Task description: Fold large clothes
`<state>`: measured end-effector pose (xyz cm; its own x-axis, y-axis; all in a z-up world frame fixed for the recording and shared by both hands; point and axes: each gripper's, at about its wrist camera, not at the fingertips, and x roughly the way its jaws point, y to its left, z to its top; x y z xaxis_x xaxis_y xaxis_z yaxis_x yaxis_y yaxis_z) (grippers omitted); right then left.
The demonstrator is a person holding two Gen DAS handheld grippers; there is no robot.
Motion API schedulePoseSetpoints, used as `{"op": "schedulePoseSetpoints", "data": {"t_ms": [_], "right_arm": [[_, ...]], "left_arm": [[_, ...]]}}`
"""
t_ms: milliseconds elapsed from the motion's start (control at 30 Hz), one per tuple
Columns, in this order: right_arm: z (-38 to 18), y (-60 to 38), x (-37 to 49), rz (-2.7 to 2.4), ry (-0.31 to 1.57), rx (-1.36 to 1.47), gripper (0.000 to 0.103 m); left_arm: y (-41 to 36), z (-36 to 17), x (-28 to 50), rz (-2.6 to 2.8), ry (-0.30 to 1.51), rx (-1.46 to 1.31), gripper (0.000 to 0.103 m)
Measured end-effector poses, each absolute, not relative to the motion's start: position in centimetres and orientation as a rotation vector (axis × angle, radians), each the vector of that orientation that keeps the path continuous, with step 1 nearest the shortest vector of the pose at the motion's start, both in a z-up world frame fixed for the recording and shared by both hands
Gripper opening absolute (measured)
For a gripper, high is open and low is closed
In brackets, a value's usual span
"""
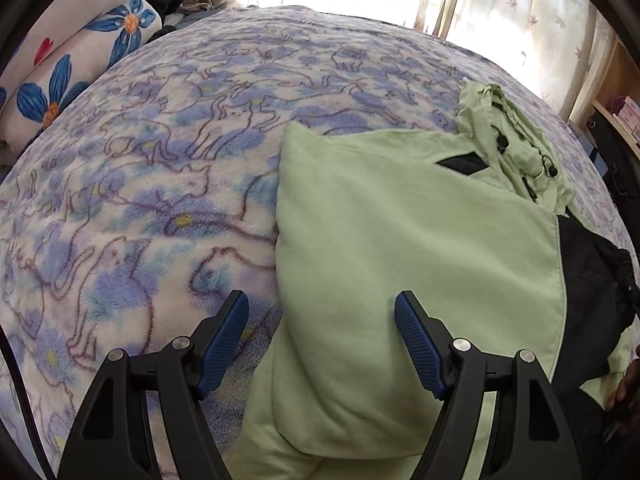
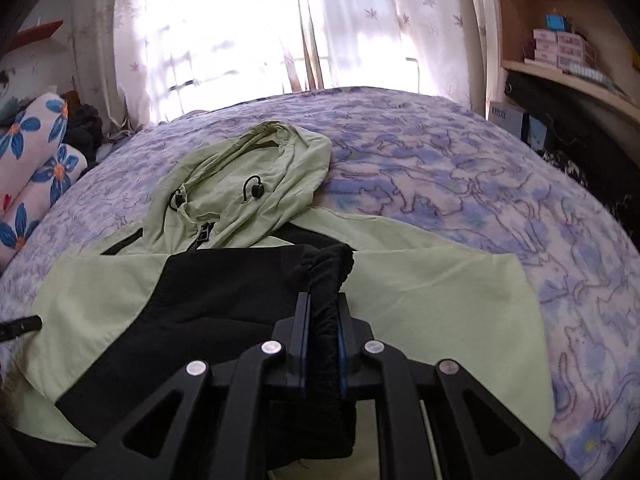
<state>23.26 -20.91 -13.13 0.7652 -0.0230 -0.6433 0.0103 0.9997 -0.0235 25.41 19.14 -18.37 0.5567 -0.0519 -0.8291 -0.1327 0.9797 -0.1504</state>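
Observation:
A light green hooded jacket (image 1: 400, 240) with black panels lies on the bed, its hood (image 2: 256, 168) toward the window. My left gripper (image 1: 322, 316) is open and empty, hovering over the jacket's folded left edge. My right gripper (image 2: 323, 308) is shut on the black elastic cuff (image 2: 328, 268) of a black sleeve (image 2: 224, 300), which lies across the jacket's middle. The black sleeve also shows in the left wrist view (image 1: 592, 280) at the right.
The bed is covered by a purple-blue cat-print blanket (image 1: 160, 160). Blue-flowered pillows (image 1: 72, 52) lie at the far left. Curtains (image 2: 240, 20) hang behind the bed. A wooden shelf (image 2: 560, 40) with boxes stands at the right.

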Motion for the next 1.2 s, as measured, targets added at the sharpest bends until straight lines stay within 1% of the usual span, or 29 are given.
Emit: {"op": "schedulePoseSetpoints", "data": {"t_ms": [100, 200, 267, 433, 567, 667, 800, 900, 967, 1000, 1033, 1067, 1100, 1200], "right_arm": [[-14.2, -20.7, 23.8, -0.053, 0.787, -0.068, 0.013], [-14.0, -21.3, 23.8, -0.057, 0.842, -0.020, 0.018], [-12.8, -21.6, 23.0, -0.050, 0.826, 0.025, 0.018], [-9.2, -20.1, 20.4, -0.050, 0.744, 0.073, 0.019], [-9.1, -16.5, 20.0, 0.076, 0.779, 0.113, 0.020], [-11.1, -12.8, 20.0, 0.187, 0.851, 0.111, 0.020], [-14.2, -10.4, 19.8, 0.189, 0.916, 0.006, 0.020], [-15.4, -12.6, 19.9, 0.104, 0.948, -0.027, 0.019], [-15.6, -16.0, 19.9, 0.004, 0.942, -0.027, 0.019], [-15.5, -17.8, 20.0, -0.036, 0.939, -0.021, 0.019], [-15.5, -19.3, 20.0, -0.039, 0.939, 0.004, 0.015], [-15.5, -20.6, 19.9, -0.020, 0.949, 0.047, 0.003], [-15.4, -21.6, 19.8, -0.003, 0.957, 0.087, 0.000], [-15.0, -22.0, 19.2, -0.002, 0.956, 0.091, 0.000]], "left_arm": [[19.1, -19.3, 25.7, 0.057, 1.013, -0.185, 0.074], [18.8, -19.1, 25.7, 0.067, 1.018, -0.169, 0.074], [18.4, -18.2, 25.4, 0.071, 1.008, -0.137, 0.074], [15.5, -13.7, 23.1, 0.022, 0.880, -0.071, 0.074], [11.7, -12.2, 22.2, -0.080, 0.852, -0.100, 0.074], [8.6, -13.1, 22.2, -0.124, 0.876, -0.103, 0.074], [6.6, -16.1, 22.4, -0.122, 0.972, -0.090, 0.073], [7.9, -17.6, 22.4, -0.079, 0.997, -0.055, 0.073], [9.7, -17.8, 22.3, -0.069, 0.993, -0.062, 0.073], [10.7, -17.9, 22.4, -0.061, 0.990, -0.068, 0.073], [11.6, -18.0, 22.4, -0.050, 0.987, -0.069, 0.073], [12.6, -18.0, 22.5, -0.033, 0.986, -0.067, 0.073], [13.4, -18.1, 22.6, -0.022, 0.985, -0.071, 0.073], [15.0, -18.3, 23.0, -0.015, 0.992, -0.095, 0.073]]}}
